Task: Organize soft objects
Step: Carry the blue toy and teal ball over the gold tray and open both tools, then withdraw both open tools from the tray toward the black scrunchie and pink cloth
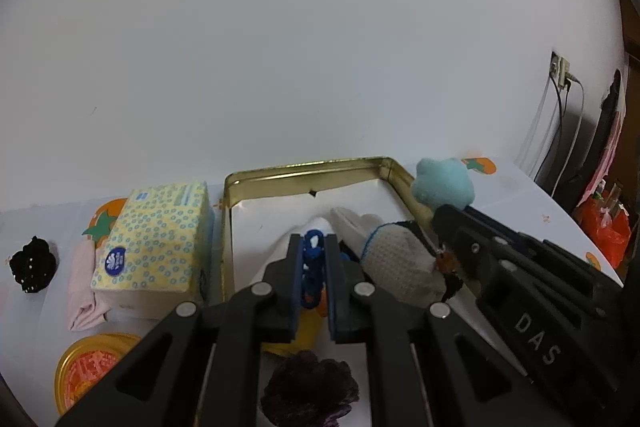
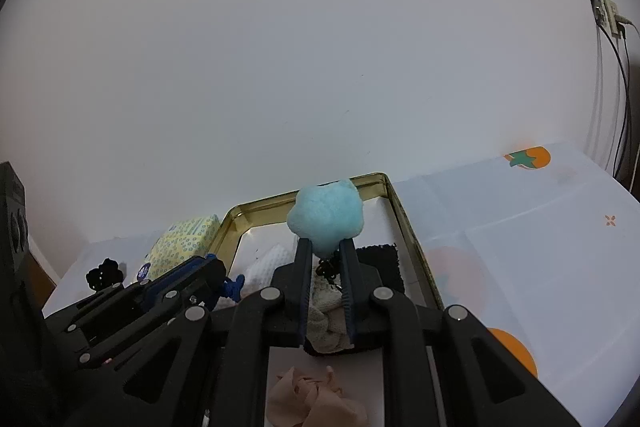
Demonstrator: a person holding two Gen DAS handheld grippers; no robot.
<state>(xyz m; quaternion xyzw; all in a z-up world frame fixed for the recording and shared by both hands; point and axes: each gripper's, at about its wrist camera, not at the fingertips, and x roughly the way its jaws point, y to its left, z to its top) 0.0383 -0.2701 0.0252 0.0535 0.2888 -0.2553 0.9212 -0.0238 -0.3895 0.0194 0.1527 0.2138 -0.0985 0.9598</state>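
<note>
A gold metal tin (image 1: 304, 169) stands open on the table, also in the right wrist view (image 2: 408, 227). My left gripper (image 1: 314, 247) is shut on a blue knotted cord piece (image 1: 313, 269) over the tin. My right gripper (image 2: 325, 247) is shut on a light blue fluffy star-shaped plush (image 2: 326, 217) and holds it above the tin; the plush also shows in the left wrist view (image 1: 442, 183). Inside the tin lie white cloths (image 1: 352, 223), a knitted grey-white glove (image 1: 400, 267) and a black cloth (image 2: 380, 263).
A yellow tissue pack (image 1: 156, 239) lies left of the tin, with a pink cloth (image 1: 82, 291) and a black scrunchie (image 1: 32, 263) beyond it. A dark purple scrunchie (image 1: 310, 391) and a gold round lid (image 1: 86, 367) lie near. A beige cloth (image 2: 316, 399) lies close in front.
</note>
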